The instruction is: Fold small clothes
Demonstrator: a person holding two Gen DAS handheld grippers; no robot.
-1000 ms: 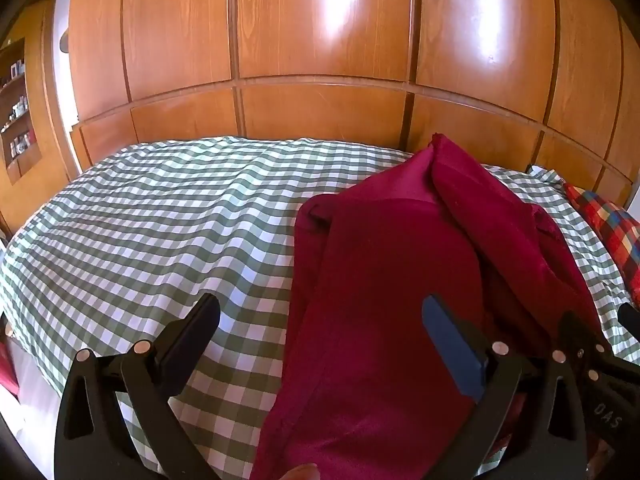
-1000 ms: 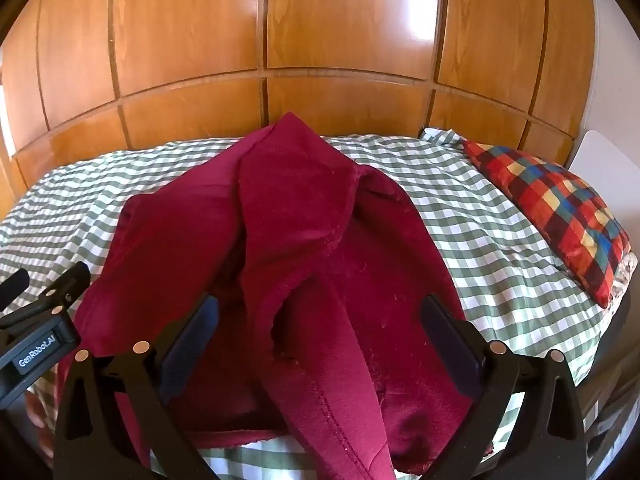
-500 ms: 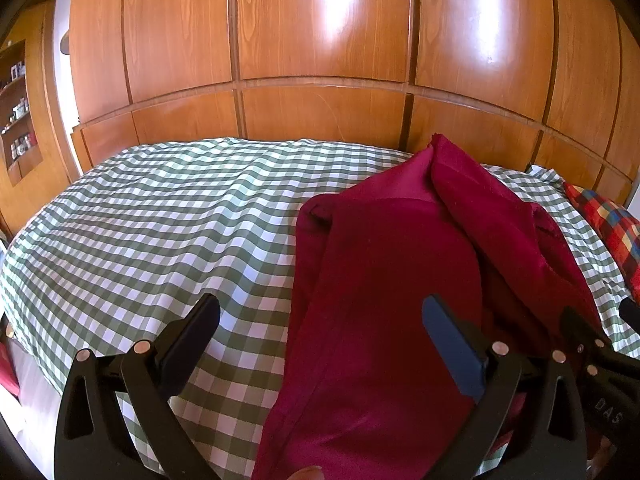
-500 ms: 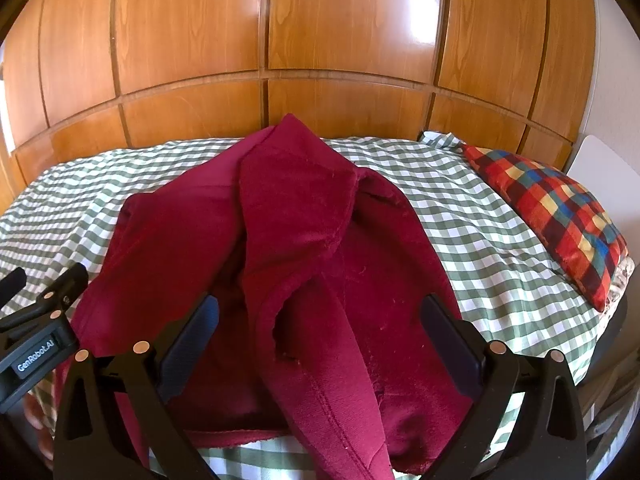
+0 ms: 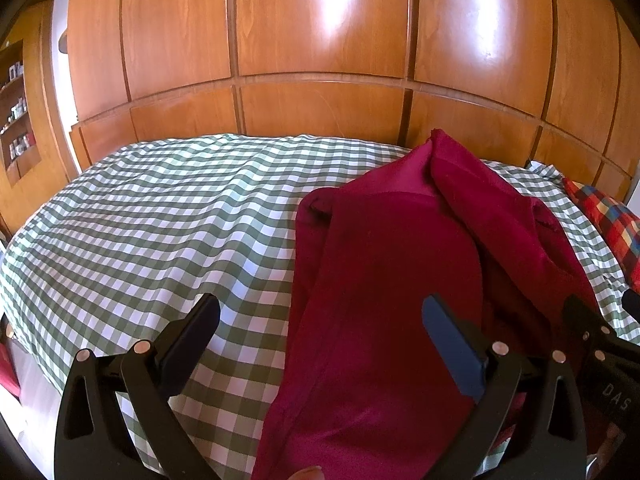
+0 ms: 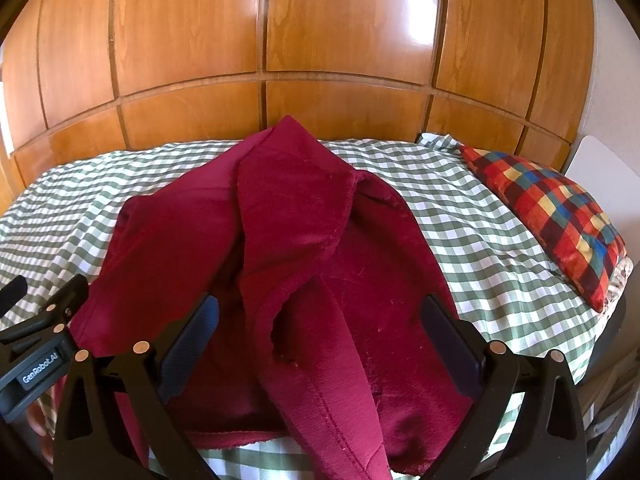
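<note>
A dark red fleece garment point(image 6: 288, 264) lies rumpled on the green-and-white checked bed point(image 6: 472, 240), with one part folded over its middle. In the left wrist view the same garment point(image 5: 392, 280) fills the right half of the bed point(image 5: 160, 232). My left gripper point(image 5: 320, 320) is open and hovers above the garment's left edge, its right finger over the cloth. My right gripper point(image 6: 320, 316) is open above the garment's near part, holding nothing. The other gripper's body shows at the left edge of the right wrist view point(image 6: 36, 352).
A wooden panelled wall point(image 6: 320, 40) rises behind the bed. A red, blue and yellow checked pillow point(image 6: 560, 216) lies at the bed's right end. Shelves with small items point(image 5: 16, 120) stand far left. A fingertip point(image 5: 308, 473) shows at the bottom edge of the left wrist view.
Both grippers drifted very slightly; the garment has not moved and both stay open.
</note>
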